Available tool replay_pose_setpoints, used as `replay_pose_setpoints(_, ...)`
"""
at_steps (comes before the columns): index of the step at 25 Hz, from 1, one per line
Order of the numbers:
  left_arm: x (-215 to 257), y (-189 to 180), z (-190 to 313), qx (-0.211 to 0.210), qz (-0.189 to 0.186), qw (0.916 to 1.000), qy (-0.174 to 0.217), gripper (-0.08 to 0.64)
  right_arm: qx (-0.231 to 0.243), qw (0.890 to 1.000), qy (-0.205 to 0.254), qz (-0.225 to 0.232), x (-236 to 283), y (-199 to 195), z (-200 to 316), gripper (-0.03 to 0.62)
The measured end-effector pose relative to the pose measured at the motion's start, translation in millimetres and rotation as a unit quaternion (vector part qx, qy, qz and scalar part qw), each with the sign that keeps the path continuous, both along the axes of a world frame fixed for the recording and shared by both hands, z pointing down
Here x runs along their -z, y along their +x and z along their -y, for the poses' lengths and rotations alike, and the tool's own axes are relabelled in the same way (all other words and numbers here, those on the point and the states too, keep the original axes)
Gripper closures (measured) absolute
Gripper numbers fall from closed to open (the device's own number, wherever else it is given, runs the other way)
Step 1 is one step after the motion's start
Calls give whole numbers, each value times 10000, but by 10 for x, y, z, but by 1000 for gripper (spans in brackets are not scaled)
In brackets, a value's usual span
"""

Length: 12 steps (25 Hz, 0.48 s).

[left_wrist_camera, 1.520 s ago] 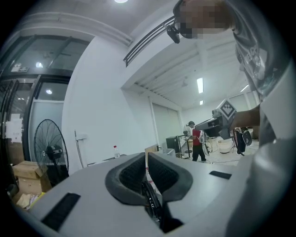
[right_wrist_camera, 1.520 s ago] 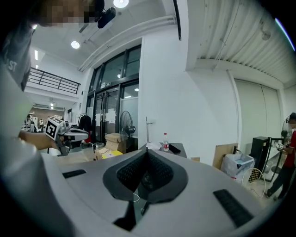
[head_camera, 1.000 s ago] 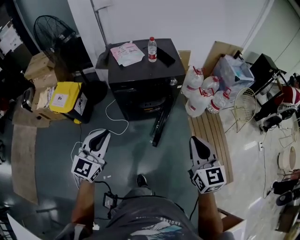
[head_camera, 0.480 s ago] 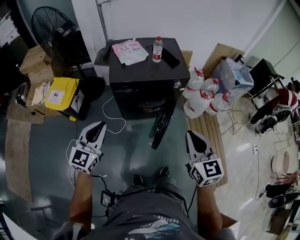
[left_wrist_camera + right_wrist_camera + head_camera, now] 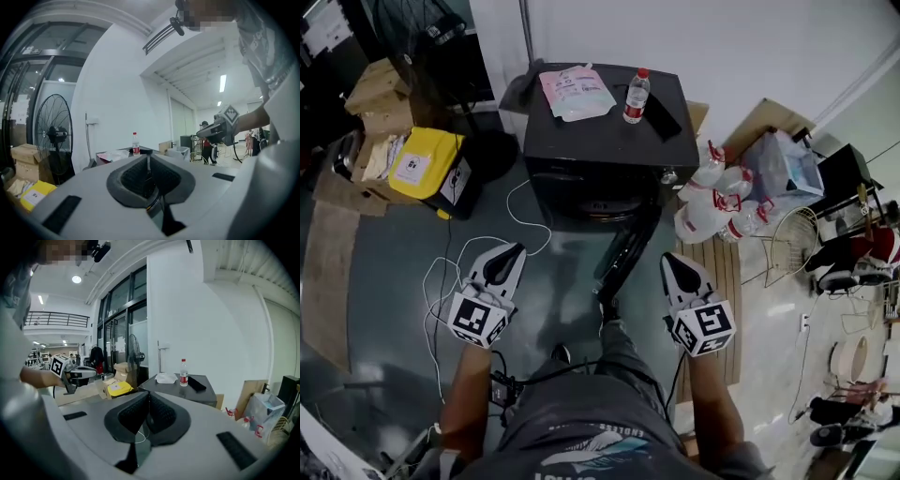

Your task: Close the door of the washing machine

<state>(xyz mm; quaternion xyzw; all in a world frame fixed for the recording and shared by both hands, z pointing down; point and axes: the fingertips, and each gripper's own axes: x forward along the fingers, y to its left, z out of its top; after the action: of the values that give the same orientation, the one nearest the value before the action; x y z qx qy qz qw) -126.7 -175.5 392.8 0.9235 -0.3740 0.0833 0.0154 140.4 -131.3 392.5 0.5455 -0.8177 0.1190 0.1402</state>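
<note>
Seen from above, a person stands on a grey floor facing a black washing machine (image 5: 609,141) set against the white back wall, with a hand-held gripper in each hand. At the floor's left edge are cardboard boxes (image 5: 384,89) and a yellow bag (image 5: 422,164), and a white cable (image 5: 520,220) loops across the floor towards the machine. The left hand-held gripper (image 5: 508,255) hangs over the floor short of the machine's front left corner; its own view shows its jaws pressed together with nothing between them. On the machine's top lie a pink-and-white packet (image 5: 575,92) near the back left corner, an upright water bottle (image 5: 635,96) and a dark flat object (image 5: 661,111) towards the back right. The door (image 5: 623,258) is still open, swung out from the right side of the front towards the person. The right hand-held gripper (image 5: 673,264) is just beside the door's free end, on its right, not touching; its jaws are likewise shut and empty. Large water jugs (image 5: 717,192) lean at the machine's right. Compared with a second ago, the person has stepped closer and both hand-held grippers have come forward, the right one nearly to the door. This looks like the end of the approach: the door is unmoved, and a push leftward on its outer face seems next.
</note>
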Motion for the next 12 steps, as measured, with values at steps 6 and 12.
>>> replay_pose_setpoints(6,-448,421,189,5,-43,9992,-402,528,501,9980,-367,-135,-555,130,454,563)
replay_pose_setpoints(12,-994,902,296,-113,-92,9958,-907,526,1295,9870,-750,-591,-1171,219,748,560)
